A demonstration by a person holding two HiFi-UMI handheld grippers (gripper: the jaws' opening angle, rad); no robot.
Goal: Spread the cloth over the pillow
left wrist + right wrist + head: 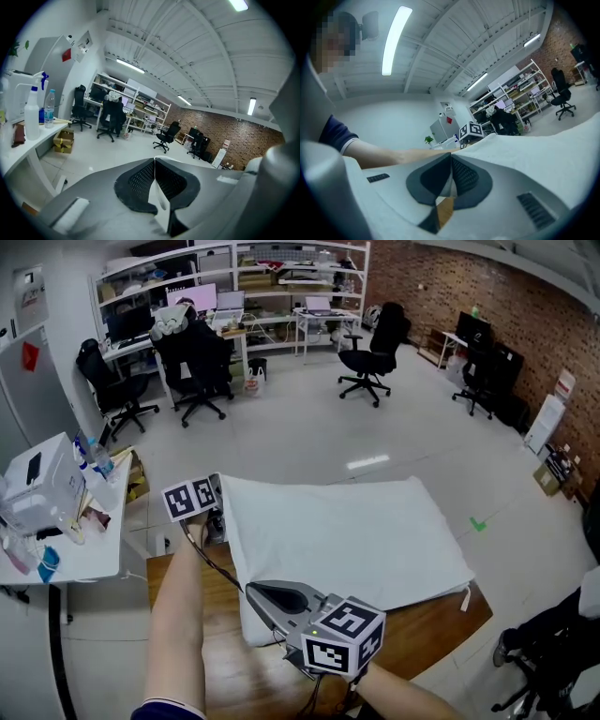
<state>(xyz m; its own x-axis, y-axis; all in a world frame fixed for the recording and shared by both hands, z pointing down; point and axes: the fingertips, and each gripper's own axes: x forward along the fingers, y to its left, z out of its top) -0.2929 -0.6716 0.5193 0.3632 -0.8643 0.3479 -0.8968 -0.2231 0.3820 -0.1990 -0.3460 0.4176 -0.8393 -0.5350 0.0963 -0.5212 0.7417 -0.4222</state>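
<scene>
Head view: white fabric cloth [347, 540] lay flat on the brown wooden surface [441, 624], with the pillow hidden under it. Spread looked nearly done; releasing remained. Held by left gripper [216, 519] at far-left corner and right gripper [255, 590] at near-left.
Left gripper view: clenched on cloth edge [159, 206]; black office chairs [164, 136] and red brick wall [225, 131] beyond.
Right gripper view: likewise clamped on cloth [543, 150].
</scene>
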